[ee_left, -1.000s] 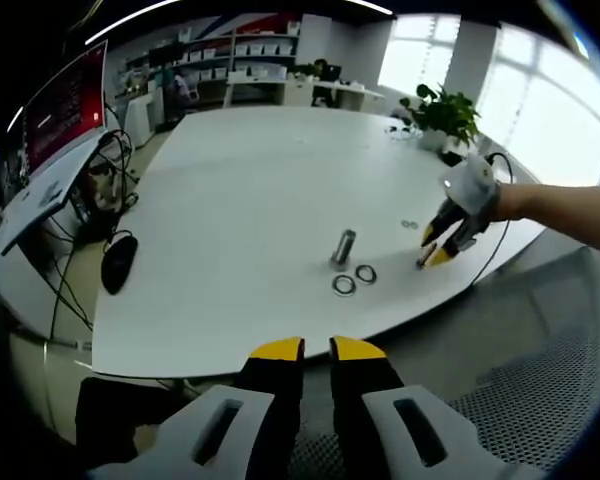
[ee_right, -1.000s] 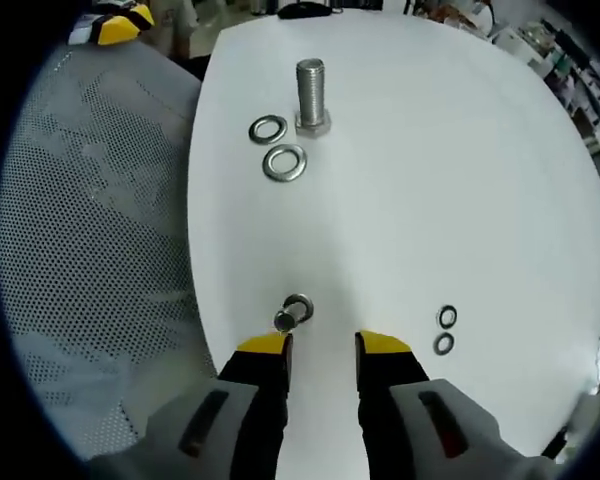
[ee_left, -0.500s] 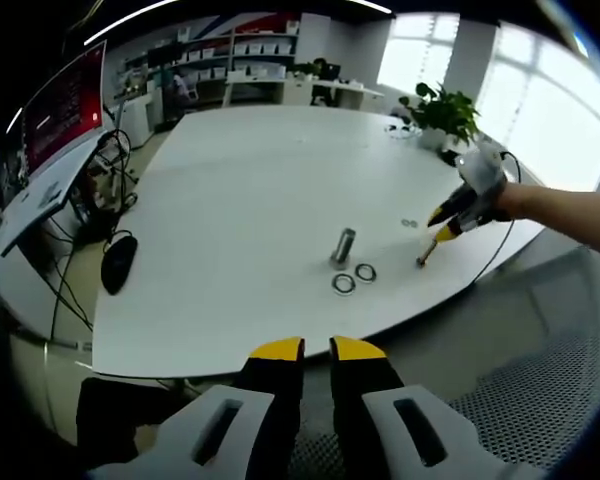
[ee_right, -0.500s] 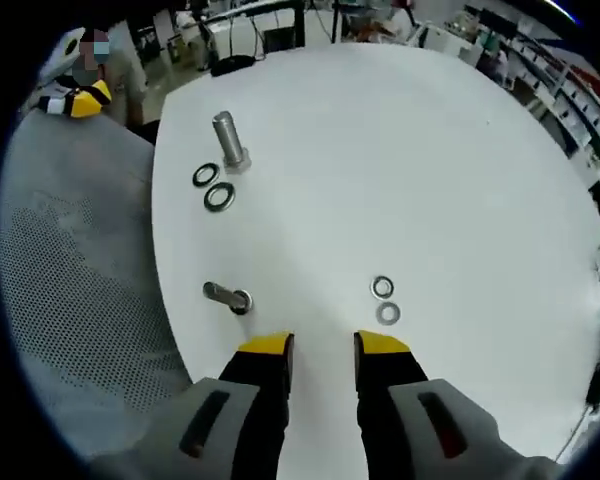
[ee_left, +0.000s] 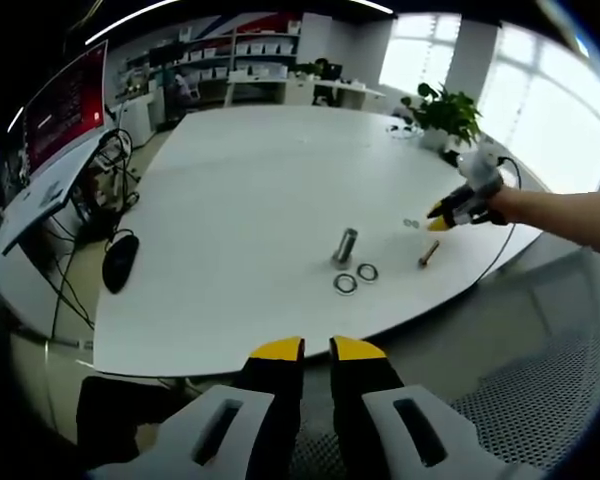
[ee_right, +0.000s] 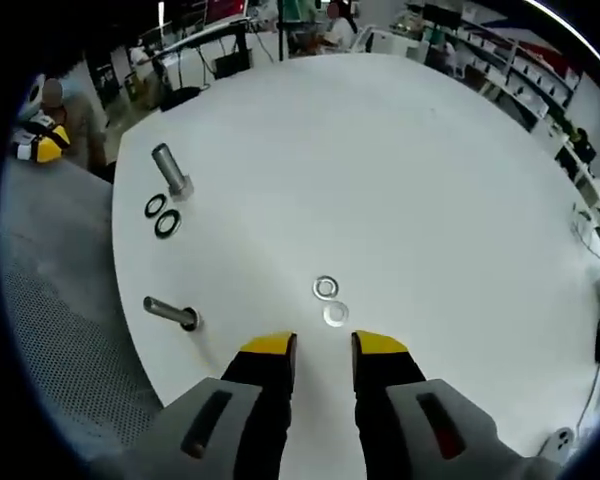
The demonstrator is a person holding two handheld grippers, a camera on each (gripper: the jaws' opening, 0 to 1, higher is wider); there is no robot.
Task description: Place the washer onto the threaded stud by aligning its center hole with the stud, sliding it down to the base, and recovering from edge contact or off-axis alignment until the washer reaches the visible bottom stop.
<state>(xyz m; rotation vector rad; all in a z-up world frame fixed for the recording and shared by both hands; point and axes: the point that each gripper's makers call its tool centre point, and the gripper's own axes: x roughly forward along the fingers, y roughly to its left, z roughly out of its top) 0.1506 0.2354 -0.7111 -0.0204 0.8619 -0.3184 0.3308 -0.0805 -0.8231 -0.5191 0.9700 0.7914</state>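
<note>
A threaded stud (ee_left: 345, 245) (ee_right: 168, 170) stands upright on its hex head on the white table (ee_left: 250, 190). Two dark washers (ee_left: 356, 278) (ee_right: 162, 214) lie flat beside it. A second bolt (ee_left: 427, 253) (ee_right: 170, 312) lies on its side near the table edge. Two smaller light washers (ee_right: 330, 300) (ee_left: 410, 223) rest just ahead of my right gripper (ee_right: 324, 345) (ee_left: 442, 215), which is open and holds nothing. My left gripper (ee_left: 317, 350) (ee_right: 40, 148) hangs off the table's near edge, its jaws close together with nothing between them.
A grey mesh chair (ee_left: 540, 370) (ee_right: 50, 330) sits beside the table edge. A potted plant (ee_left: 445, 115) and cables stand at the far side. A monitor (ee_left: 65, 115) and a black mouse (ee_left: 118, 262) are on a desk to the left.
My right gripper has moved off the lying bolt and now faces the two light washers. The left gripper has stayed put.
</note>
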